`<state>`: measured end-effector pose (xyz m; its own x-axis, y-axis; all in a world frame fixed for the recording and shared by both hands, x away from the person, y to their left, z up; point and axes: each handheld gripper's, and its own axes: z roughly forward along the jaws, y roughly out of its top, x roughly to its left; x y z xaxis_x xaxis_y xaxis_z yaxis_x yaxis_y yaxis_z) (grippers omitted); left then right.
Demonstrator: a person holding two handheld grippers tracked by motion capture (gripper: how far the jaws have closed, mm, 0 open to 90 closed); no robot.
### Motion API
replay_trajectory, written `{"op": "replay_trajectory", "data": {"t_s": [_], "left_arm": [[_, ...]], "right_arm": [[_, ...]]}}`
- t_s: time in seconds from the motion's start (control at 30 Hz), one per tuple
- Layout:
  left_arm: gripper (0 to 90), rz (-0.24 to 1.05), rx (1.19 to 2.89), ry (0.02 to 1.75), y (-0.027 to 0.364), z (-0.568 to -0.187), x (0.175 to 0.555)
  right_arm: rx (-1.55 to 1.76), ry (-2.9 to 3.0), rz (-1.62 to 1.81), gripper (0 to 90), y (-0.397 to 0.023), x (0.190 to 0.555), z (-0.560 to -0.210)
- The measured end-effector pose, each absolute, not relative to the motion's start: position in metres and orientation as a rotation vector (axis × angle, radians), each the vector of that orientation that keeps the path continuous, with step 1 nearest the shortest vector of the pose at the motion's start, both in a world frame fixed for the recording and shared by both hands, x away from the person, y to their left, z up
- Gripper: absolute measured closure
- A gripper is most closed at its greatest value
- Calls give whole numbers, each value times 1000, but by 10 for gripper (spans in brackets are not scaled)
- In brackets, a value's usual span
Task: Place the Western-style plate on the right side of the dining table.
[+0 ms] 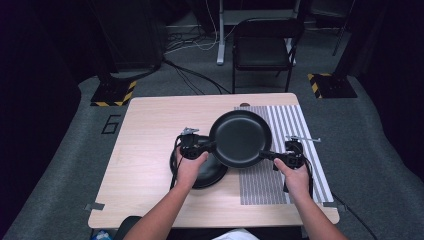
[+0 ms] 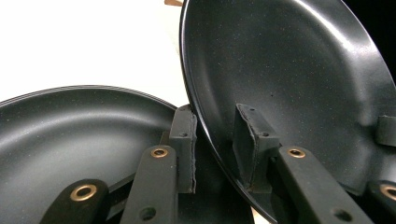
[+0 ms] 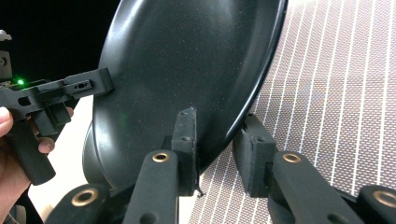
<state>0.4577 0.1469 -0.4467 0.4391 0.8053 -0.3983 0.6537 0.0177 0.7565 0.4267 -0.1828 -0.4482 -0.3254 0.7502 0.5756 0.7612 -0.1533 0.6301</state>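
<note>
Two forearms coming in from the bottom of the high view, angled slightly inward, each hand wrapped round a pistol-style grip. Left hand (image 1: pixel 190 162) over the near-left middle of the wooden counter (image 1: pixel 150 145), knuckles up, holding the left tongs (image 1: pixel 211 146) level and pointed rightward. Right hand (image 1: pixel 295 175) over the striped mat (image 1: pixel 285 150), holding the right tongs (image 1: pixel 265 154) level and pointed leftward (the two tools roughly facing each other across the pan).

Between them, a black frying pan (image 1: pixel 241 137), lifted and tilted, gripped at opposite edges of its rim. In the left gripper view, left tongs (image 2: pixel 215 147) closed on the pan (image 2: pixel 289 70): one pad against the outside of the wall, the other inside the bowl, rim pinched between. In the right gripper view, right tongs (image 3: pixel 219 149) likewise clamped on the pan (image 3: pixel 187 60) rim, one pad on the inner face, one behind the edge, with the striped mat (image 3: pixel 336 93) beyond. Left tongs (image 3: pixel 100 84) also seen there at the far rim, the left hand (image 3: pixel 9 154) curled round the grip.

A second dark pan (image 1: pixel 207 172) flat on the counter under the left hand, partly overlapped by the raised one; seen in the left gripper view as a shallow dark dish (image 2: pixel 79 135) low at the left, just beside the clamped rim.
</note>
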Motion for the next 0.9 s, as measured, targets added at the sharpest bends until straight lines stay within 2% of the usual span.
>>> {"op": "replay_trajectory", "data": {"t_s": [0.9], "left_arm": [[696, 151, 1721, 1220, 118, -442, 470]], "right_arm": [[-1904, -2007, -1573, 709, -209, 419, -444]]}}
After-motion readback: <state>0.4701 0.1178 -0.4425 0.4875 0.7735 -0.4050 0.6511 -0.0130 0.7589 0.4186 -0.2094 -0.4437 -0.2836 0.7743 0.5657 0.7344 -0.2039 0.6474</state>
